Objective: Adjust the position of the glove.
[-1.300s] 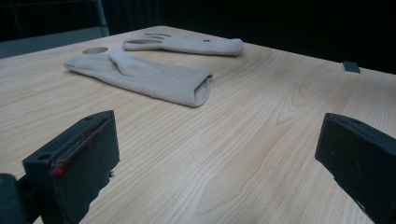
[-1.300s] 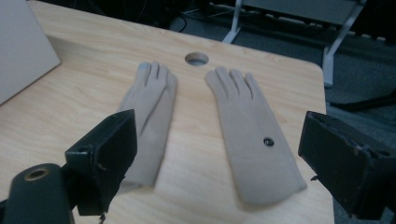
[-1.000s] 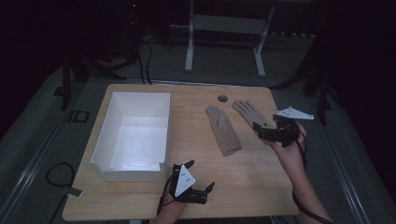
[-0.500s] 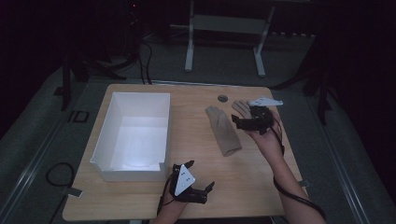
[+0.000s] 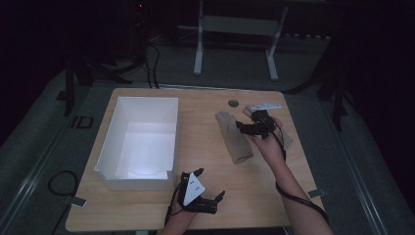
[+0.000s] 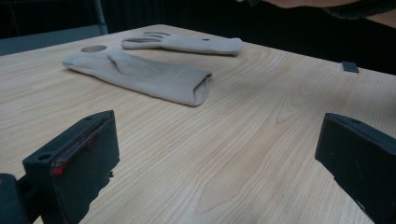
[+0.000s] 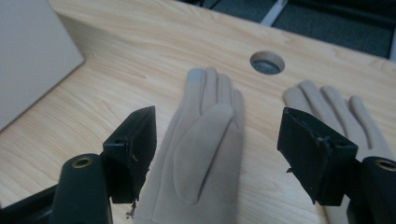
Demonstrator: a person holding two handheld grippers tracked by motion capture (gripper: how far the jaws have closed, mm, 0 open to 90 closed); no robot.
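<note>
Two beige gloves lie flat on the right half of the wooden table (image 5: 210,164). My right gripper (image 5: 243,126) hovers low over the nearer-to-centre glove (image 5: 235,142). In the right gripper view that glove (image 7: 205,140) lies palm up between the jaws of my right gripper (image 7: 217,126), which have just been closing; the pads stand apart from the fabric. The second glove (image 7: 327,107) lies just to its right. My left gripper (image 5: 211,183) rests near the table's front edge. It stands open (image 6: 219,135) with nothing between the jaws, and both gloves (image 6: 154,77) lie ahead of it.
A white open box (image 5: 110,139) takes up the left half of the table; its wall (image 7: 28,56) is close to the left glove. A round cable hole (image 5: 233,103) sits behind the gloves. The person's right forearm crosses the table's right front.
My right gripper has moved left and lower, from above the right glove to over the left glove, and its jaws have narrowed. The left gripper has stayed put.
</note>
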